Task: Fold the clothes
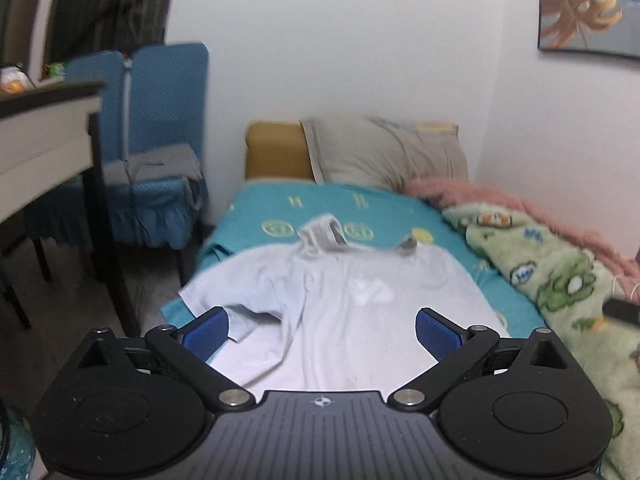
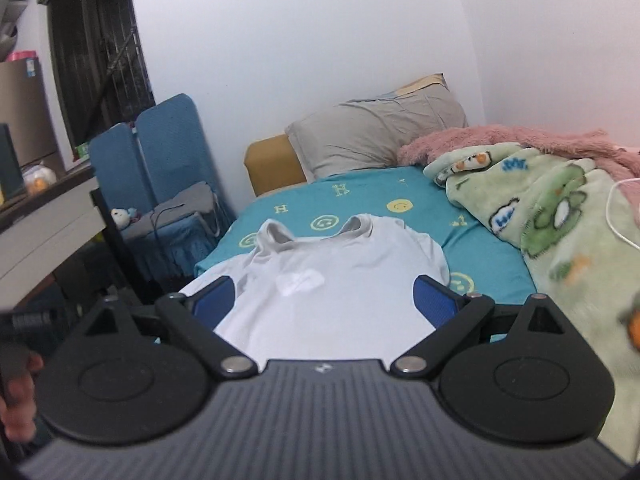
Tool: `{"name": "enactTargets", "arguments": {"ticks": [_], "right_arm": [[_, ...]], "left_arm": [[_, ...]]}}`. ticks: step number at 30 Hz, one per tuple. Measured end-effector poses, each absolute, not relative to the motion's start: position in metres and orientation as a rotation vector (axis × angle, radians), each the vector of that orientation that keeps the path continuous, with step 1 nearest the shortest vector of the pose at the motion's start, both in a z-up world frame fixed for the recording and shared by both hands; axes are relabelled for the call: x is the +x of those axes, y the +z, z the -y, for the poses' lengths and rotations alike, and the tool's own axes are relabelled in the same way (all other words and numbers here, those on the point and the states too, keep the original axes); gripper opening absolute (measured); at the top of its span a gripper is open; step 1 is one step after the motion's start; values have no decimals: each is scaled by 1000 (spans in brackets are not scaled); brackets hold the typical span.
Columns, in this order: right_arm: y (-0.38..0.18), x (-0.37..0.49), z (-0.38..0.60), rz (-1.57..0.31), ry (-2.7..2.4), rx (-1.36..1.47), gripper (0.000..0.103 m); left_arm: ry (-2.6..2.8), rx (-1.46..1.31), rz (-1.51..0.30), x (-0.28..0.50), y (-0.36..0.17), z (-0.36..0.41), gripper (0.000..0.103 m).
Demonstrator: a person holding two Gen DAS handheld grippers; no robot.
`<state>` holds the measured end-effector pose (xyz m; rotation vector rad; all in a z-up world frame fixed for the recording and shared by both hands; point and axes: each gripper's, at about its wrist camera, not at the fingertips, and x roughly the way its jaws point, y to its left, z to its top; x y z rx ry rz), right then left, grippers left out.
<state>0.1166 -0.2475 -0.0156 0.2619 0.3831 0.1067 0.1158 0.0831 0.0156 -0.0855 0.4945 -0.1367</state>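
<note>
My left claw [image 1: 322, 334] and right claw [image 2: 326, 300] gape empty above shirt [image 1: 344, 320]; its left sleeve [image 1: 224, 292] overhangs the bed [image 1: 256, 208] edge.

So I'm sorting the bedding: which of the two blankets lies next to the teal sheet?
The green cartoon-print blanket; its edge lies against the teal sheet, while the plain pink fluffy blanket lies beyond it by the wall.

Both tongs, the left tongs [image 1: 322, 334] and the right tongs [image 2: 324, 300], are showing black linkage arms, silver pivot screws, ribbed grey housings and blue textured pads [image 1: 208, 334].
</note>
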Motion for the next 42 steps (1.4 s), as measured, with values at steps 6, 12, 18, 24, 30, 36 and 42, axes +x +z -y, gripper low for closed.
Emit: {"name": "enactTargets", "arguments": {"ticks": [6, 12, 18, 24, 30, 36, 42], "right_arm": [[-42, 105, 242, -357, 60, 201, 97], [-50, 114, 255, -331, 16, 238, 97], [-60, 122, 264, -295, -16, 240, 97], [-73, 131, 260, -309, -12, 215, 97], [-87, 144, 253, -356, 10, 211, 97], [-98, 157, 253, -408, 13, 250, 97], [-113, 168, 256, -462, 2, 277, 97]], "left_arm": [[-118, -110, -477, 98, 8, -78, 101], [-119, -111, -509, 120, -13, -69, 101], [-78, -204, -581, 147, -41, -79, 99], [-56, -322, -645, 168, -60, -96, 97], [-29, -472, -677, 199, -83, -116, 96], [72, -553, -674, 274, -114, -159, 93], [172, -570, -700, 344, -160, -196, 90]]}}
